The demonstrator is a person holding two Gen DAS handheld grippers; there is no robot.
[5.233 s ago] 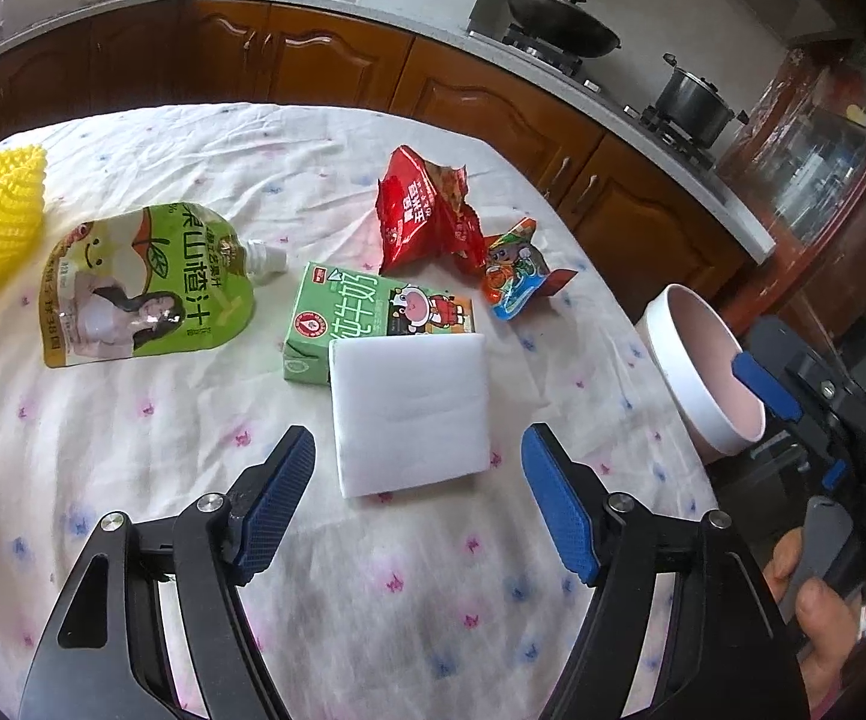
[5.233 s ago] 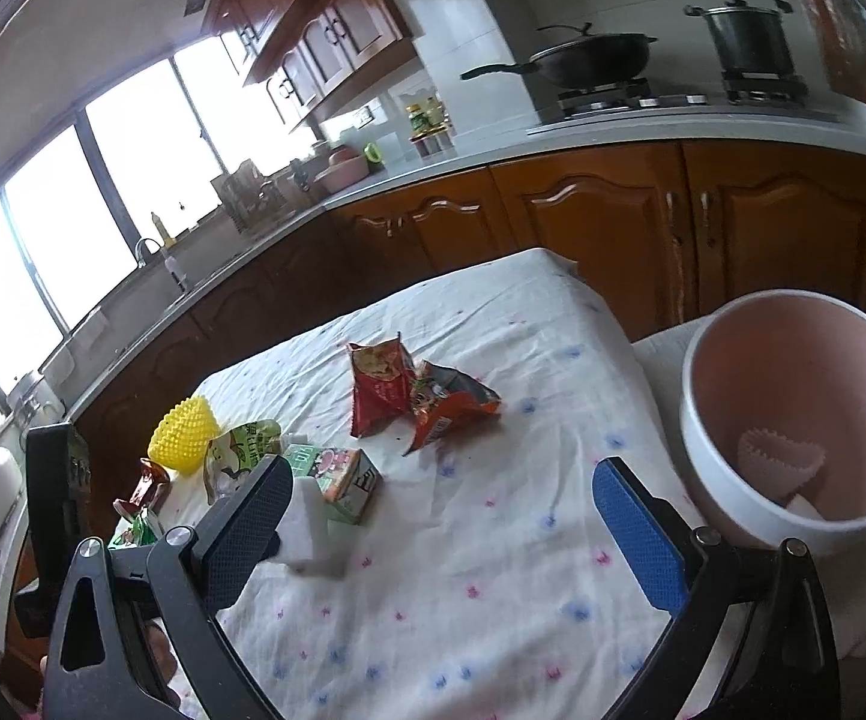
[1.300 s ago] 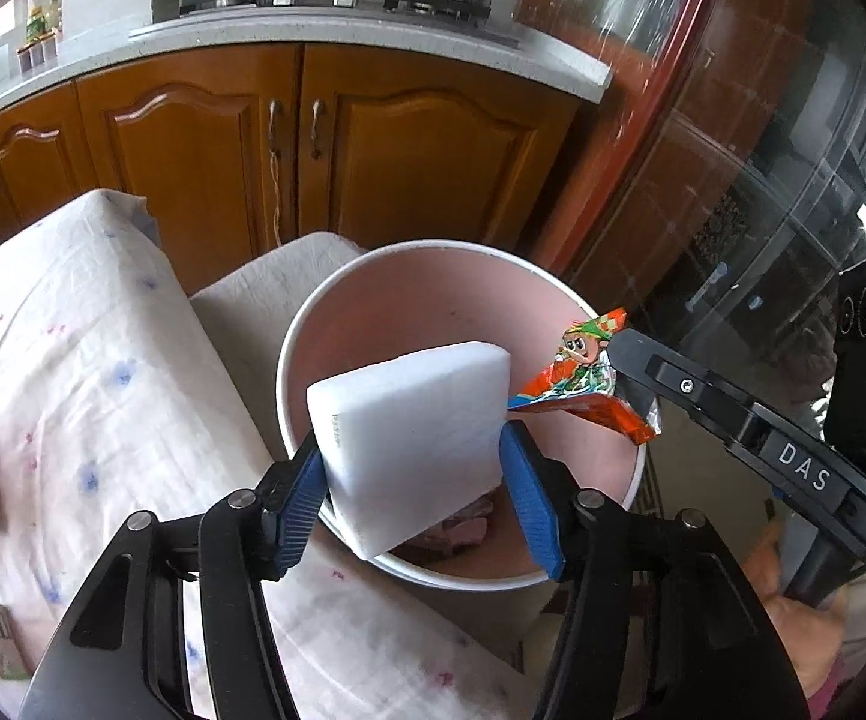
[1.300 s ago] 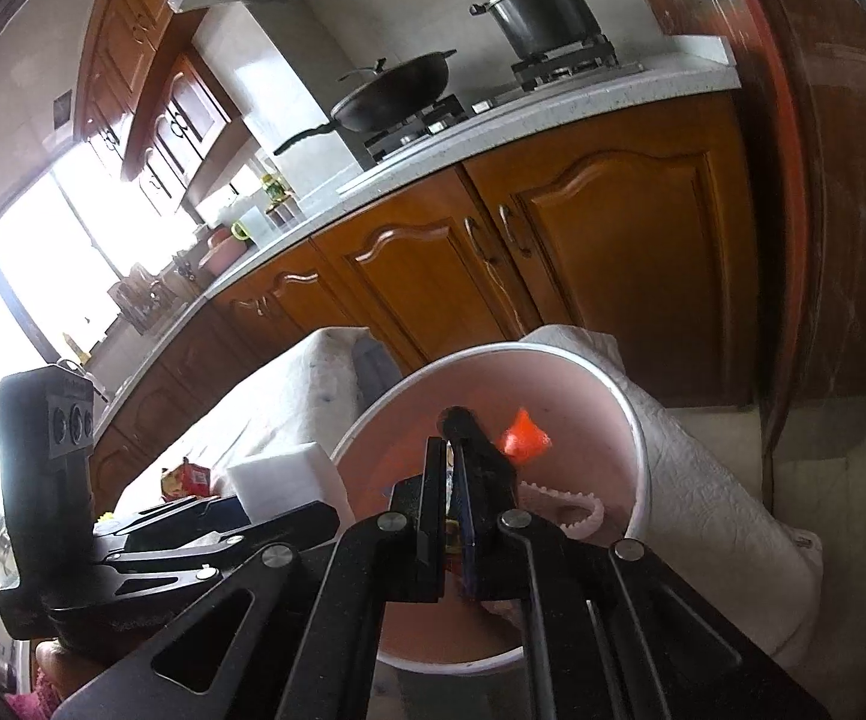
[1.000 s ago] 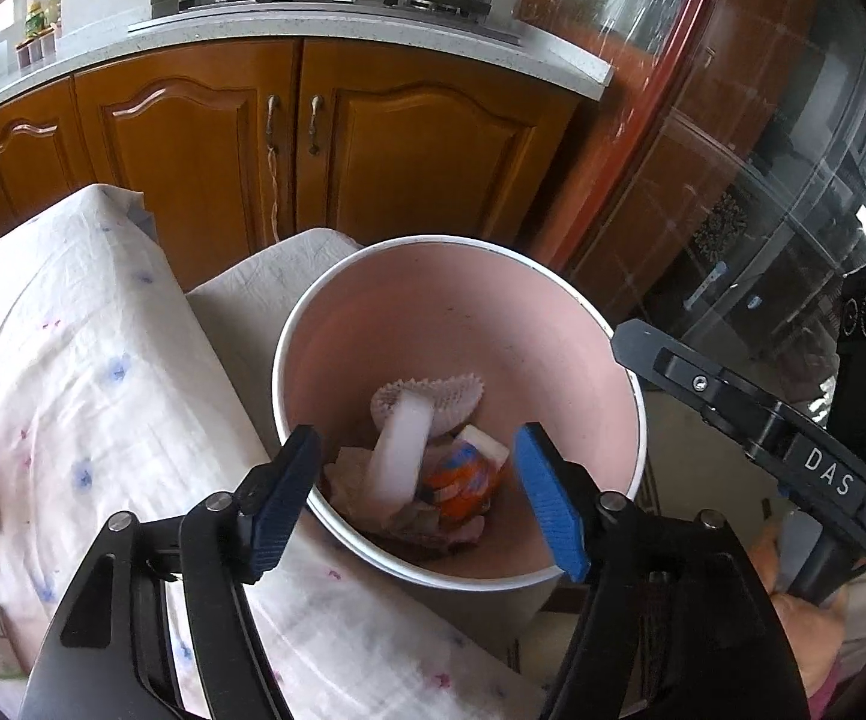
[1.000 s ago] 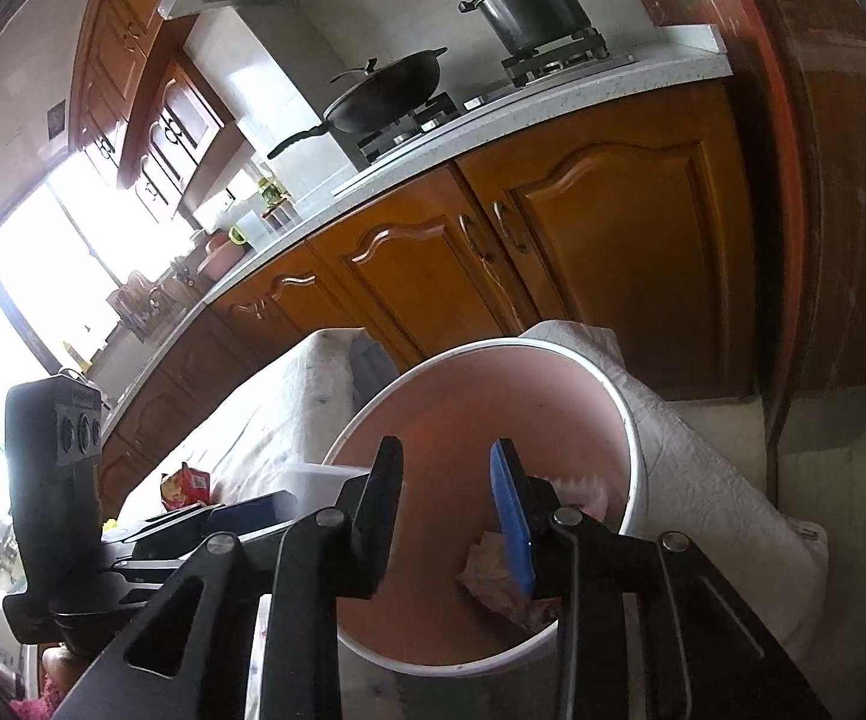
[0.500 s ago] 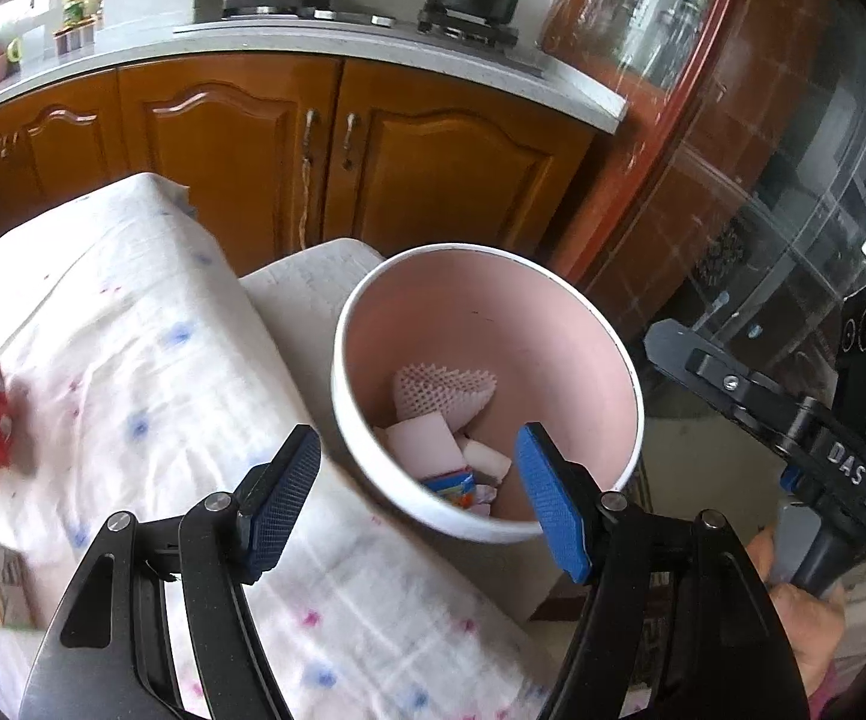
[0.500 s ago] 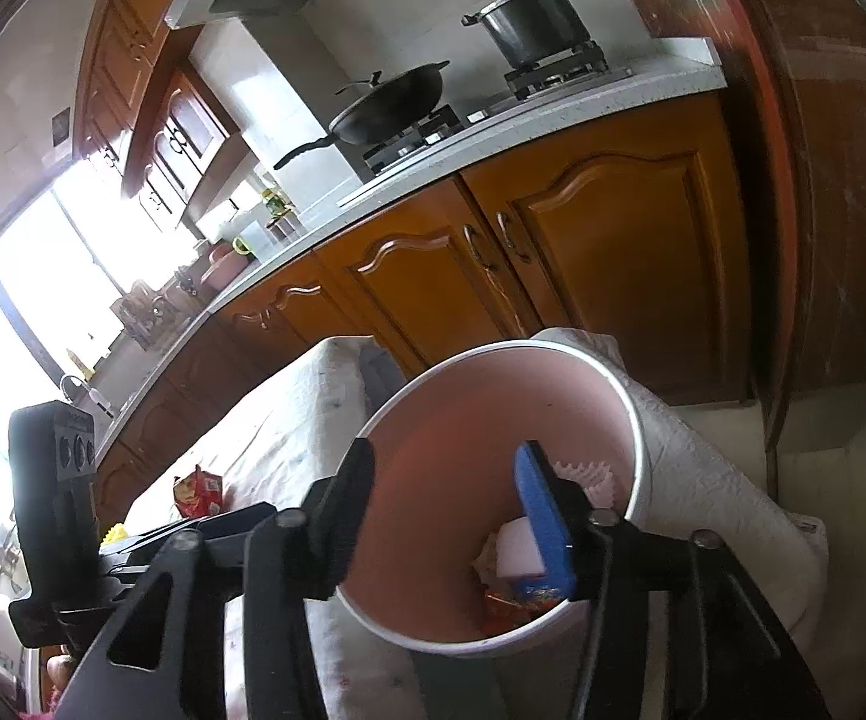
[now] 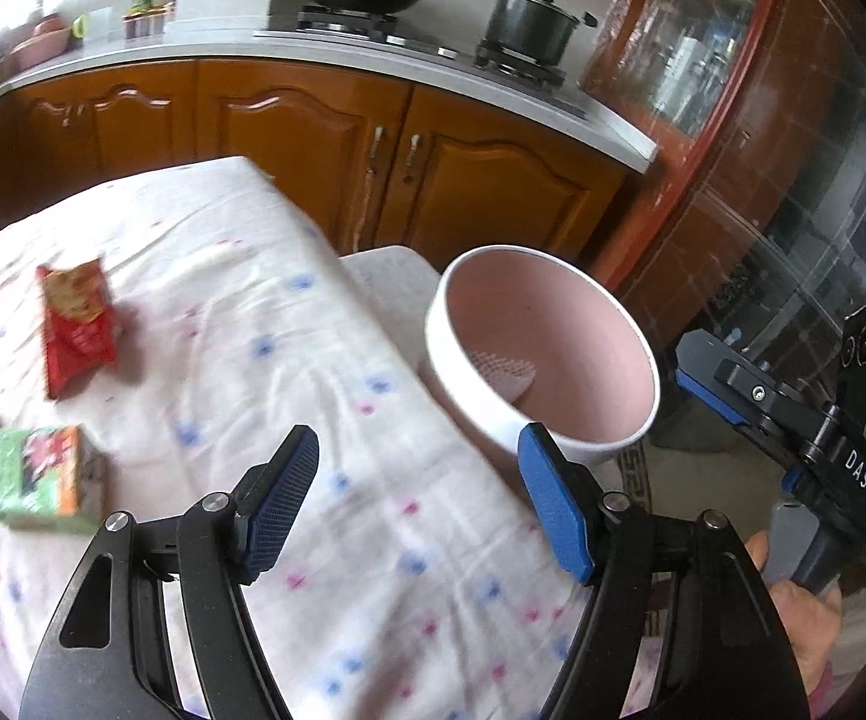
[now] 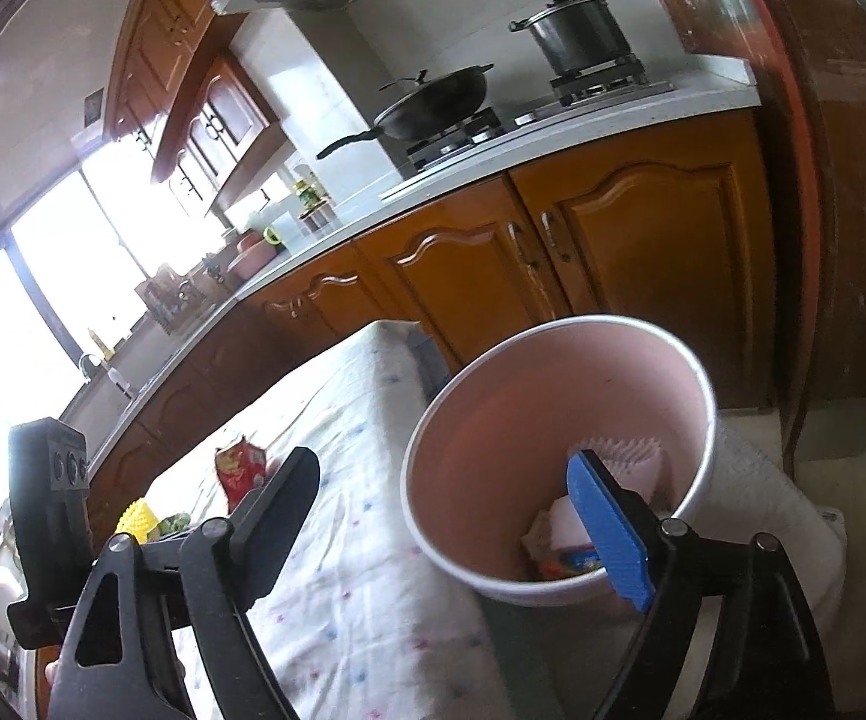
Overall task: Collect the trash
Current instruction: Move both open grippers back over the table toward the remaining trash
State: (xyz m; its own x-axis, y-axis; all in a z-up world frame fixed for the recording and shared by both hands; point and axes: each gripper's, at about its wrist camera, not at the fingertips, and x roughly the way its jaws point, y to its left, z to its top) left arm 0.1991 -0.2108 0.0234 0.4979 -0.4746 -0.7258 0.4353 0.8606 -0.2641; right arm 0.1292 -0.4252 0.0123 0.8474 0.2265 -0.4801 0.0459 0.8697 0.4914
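1. My left gripper (image 9: pixel 417 507) hangs wide and empty over the right edge of the white, dot-printed tablecloth (image 9: pixel 336 372).
2. My right gripper (image 10: pixel 451 522), jaws just opening, holds nothing.
3. Beyond the edge, the round pink plastic bin (image 10: pixel 697 384) holds trash.
4. The green carton (image 9: pixel 30 477) and red snack bag (image 9: pixel 75 324) lie farther left.

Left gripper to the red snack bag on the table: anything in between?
Nothing visible. The left gripper is open and empty; only bare tablecloth lies between it and the red snack bag.

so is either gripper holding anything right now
Nothing is held: the left gripper and right gripper both stand open and empty, the right's jaws having just been opening.
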